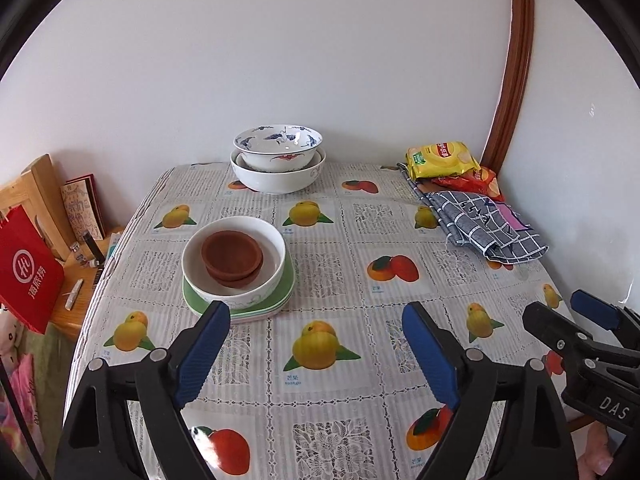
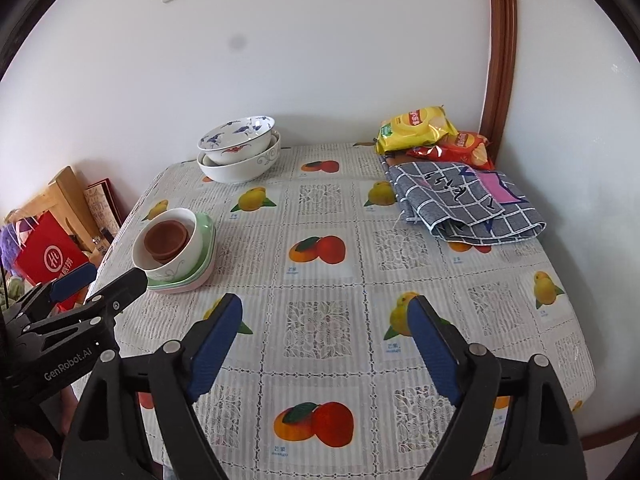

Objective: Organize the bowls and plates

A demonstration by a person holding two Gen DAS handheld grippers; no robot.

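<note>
Two brown bowls (image 1: 232, 255) are nested inside a white bowl (image 1: 276, 256), which stands on a stack of green and pink plates (image 1: 288, 292) at the table's left. It also shows in the right wrist view (image 2: 192, 240). A blue-patterned bowl (image 1: 278, 146) sits inside a larger white bowl (image 1: 280, 180) at the back by the wall, also seen in the right wrist view (image 2: 236, 138). My left gripper (image 1: 316, 356) is open and empty, just in front of the plate stack. My right gripper (image 2: 324, 340) is open and empty over the table's front middle.
Yellow and red snack bags (image 1: 442, 160) and a folded grey checked cloth (image 1: 486, 226) lie at the back right corner. A red paper bag (image 1: 26, 276) and a wooden chair (image 1: 36, 188) stand left of the table (image 1: 320, 264). The wall is close behind.
</note>
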